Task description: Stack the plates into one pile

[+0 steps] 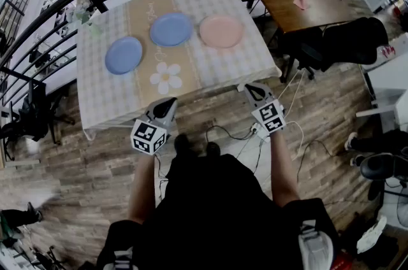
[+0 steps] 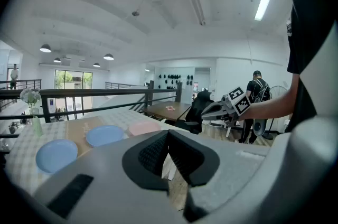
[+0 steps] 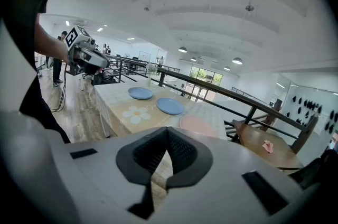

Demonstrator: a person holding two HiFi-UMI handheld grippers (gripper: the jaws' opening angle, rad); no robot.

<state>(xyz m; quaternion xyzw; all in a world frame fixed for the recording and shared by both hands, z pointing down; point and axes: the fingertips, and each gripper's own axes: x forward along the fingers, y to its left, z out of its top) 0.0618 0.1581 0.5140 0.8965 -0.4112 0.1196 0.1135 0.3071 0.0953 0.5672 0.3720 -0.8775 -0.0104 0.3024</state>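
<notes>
head view: three plates lie apart in a row on the bench (image 1: 217, 68): left blue plate (image 1: 123, 55), middle blue plate (image 1: 171, 29), pink plate (image 1: 220, 31), all ahead of both grippers. the left gripper (image 1: 167, 108) is nearer the blues, the right gripper (image 1: 253, 92) the pink. left gripper view: jaws pressed together, empty. right gripper view: likewise; only these two views show that.

No legible text, label, brand, number or sign in any view.

Two blue plates (image 1: 123, 55) (image 1: 171, 29), pink plate (image 1: 220, 31), checked tablecloth (image 1: 102, 97)
</notes>
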